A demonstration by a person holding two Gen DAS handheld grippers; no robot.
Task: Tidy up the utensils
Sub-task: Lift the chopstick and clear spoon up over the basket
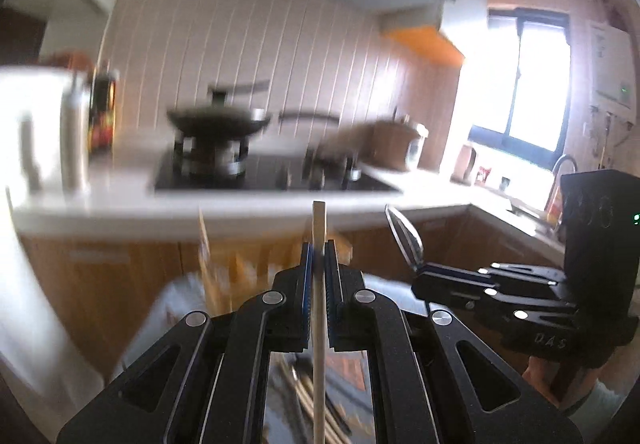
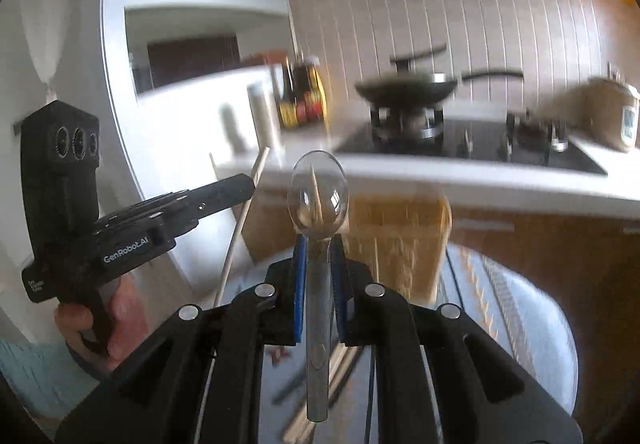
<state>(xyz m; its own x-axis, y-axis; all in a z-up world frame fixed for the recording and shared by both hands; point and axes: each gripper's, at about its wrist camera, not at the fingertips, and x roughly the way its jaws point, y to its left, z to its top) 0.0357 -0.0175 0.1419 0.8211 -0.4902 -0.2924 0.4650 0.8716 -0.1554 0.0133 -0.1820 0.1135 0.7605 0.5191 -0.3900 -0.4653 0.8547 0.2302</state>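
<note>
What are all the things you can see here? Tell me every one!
chopstick: 1, pale wood, upright in left gripper
spoon: 1, shiny metal, bowl up in right gripper
wok: 1, black, on the stove
stove: 1, black, set in white counter
sauce bottles: about 2, dark, on counter
window: 1, bright, far right
more utensils: several, blurred, below the grippers
left gripper: 1, black, blue pads, shut
right gripper: 1, black, blue pads, shut

Blurry and cut-off things

The wok point(image 1: 219, 119) at 11 o'clock is blurry; the chopstick point(image 1: 319, 324) runs off at 6 o'clock.
</note>
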